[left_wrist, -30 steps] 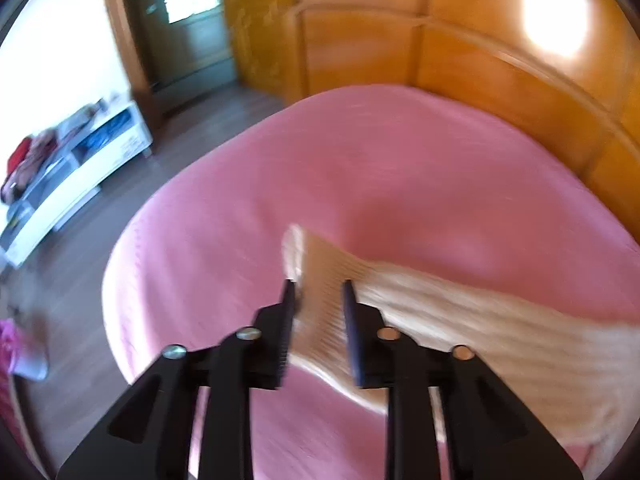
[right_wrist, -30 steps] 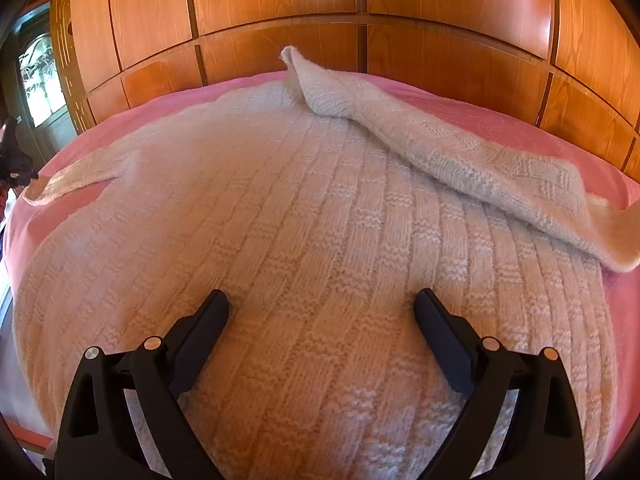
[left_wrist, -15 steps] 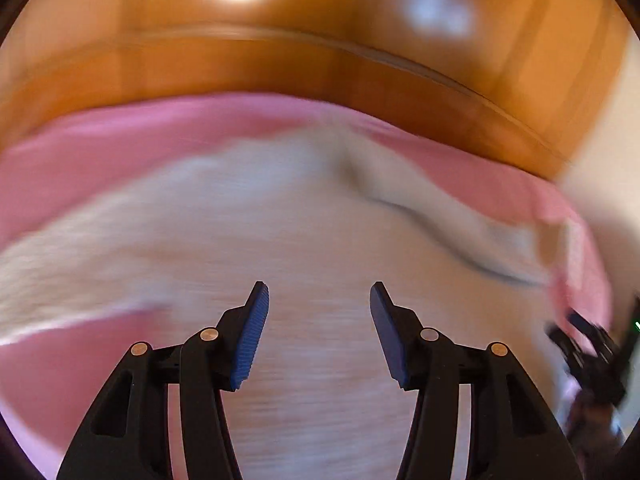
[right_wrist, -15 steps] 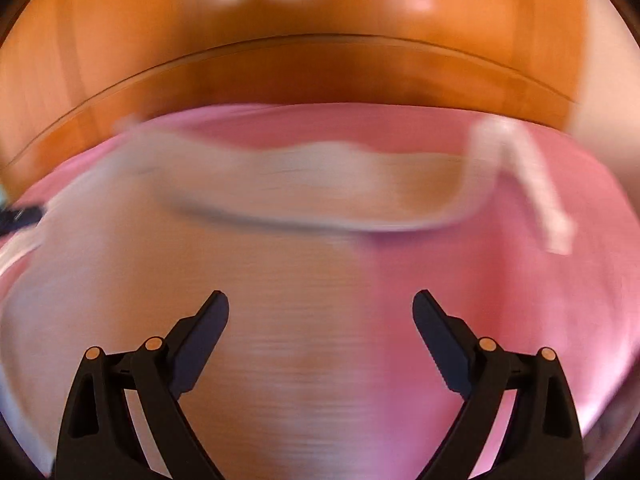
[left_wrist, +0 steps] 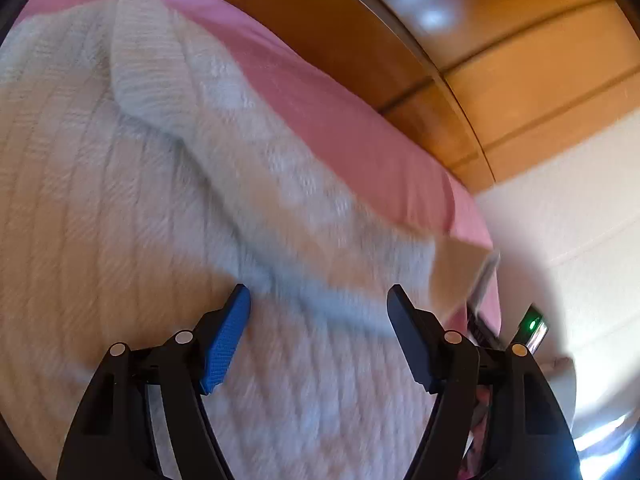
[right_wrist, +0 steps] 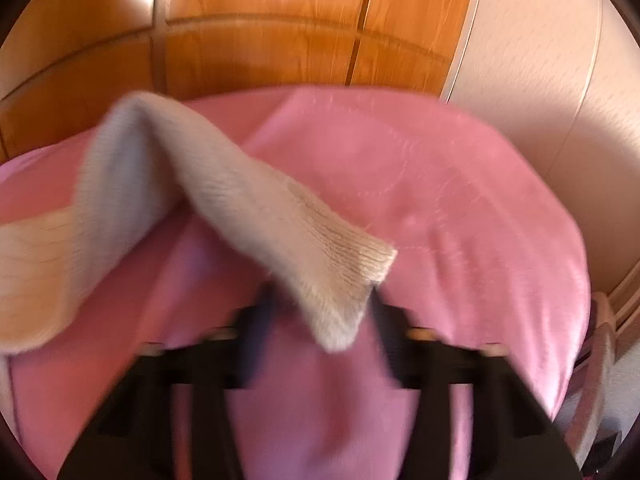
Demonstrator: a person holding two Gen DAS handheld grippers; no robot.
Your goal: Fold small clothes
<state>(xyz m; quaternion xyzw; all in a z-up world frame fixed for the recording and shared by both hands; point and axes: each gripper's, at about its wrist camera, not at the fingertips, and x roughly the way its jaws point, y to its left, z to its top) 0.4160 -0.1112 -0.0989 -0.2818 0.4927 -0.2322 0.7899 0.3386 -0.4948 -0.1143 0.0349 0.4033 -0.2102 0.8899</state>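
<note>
The left gripper [left_wrist: 318, 304] hangs with its jaws spread wide over the cream knitted sweater [left_wrist: 120, 200], which lies on the pink bedspread [left_wrist: 360, 136] and fills the space ahead of and beneath the fingers. One sleeve [right_wrist: 256, 216] (its ribbed cuff nearest) lies right at the tips of the right gripper [right_wrist: 320, 316]; that view is smeared, so I cannot tell whether those jaws grip it.
</note>
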